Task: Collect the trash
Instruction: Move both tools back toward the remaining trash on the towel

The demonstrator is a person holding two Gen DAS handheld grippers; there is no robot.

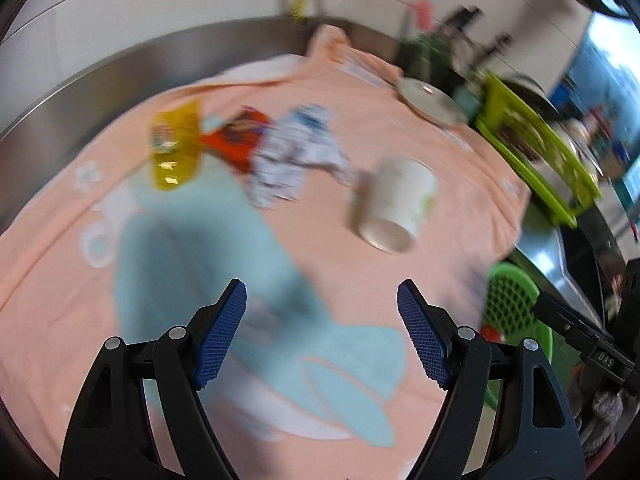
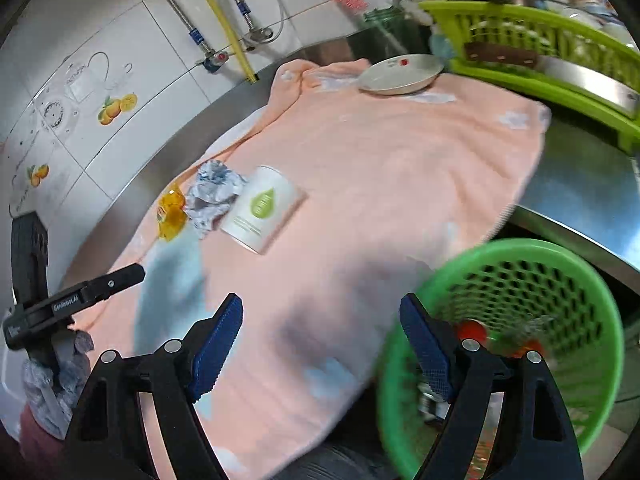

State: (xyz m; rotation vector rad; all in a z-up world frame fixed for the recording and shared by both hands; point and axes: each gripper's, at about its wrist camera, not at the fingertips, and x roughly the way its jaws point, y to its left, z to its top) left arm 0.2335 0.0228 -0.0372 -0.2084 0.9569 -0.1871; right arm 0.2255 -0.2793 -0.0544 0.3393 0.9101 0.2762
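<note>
Trash lies scattered ahead of my left gripper (image 1: 322, 334), whose blue-padded fingers stand wide apart with nothing between them: a crumpled yellow transparent wrapper (image 1: 174, 148), a flattened orange-red packet (image 1: 236, 138) touching it, a crumpled white-and-blue paper wad (image 1: 294, 156) beside that, and a white paper cup with a green mark (image 1: 398, 204) tipped on its side, apart to the right. All of it rests on a peach towel with a pale blue pattern (image 1: 400, 128) spread over a steel counter; this view is motion-blurred. A cream round plate (image 1: 432, 100) sits at the towel's far edge, next to a lime-green plastic dish rack (image 1: 536, 148). From my right gripper (image 2: 322, 338), fingers likewise spread and empty, I see the cup (image 2: 262, 208) touching the paper wad (image 2: 214, 196), the yellow wrapper (image 2: 172, 214) just left of it, and a green perforated plastic basket (image 2: 560, 300) near right, off the towel's (image 2: 400, 160) edge, holding some red scraps. White wall tiles with orange-fruit decals (image 2: 116, 108) and metal hoses back the counter.
</note>
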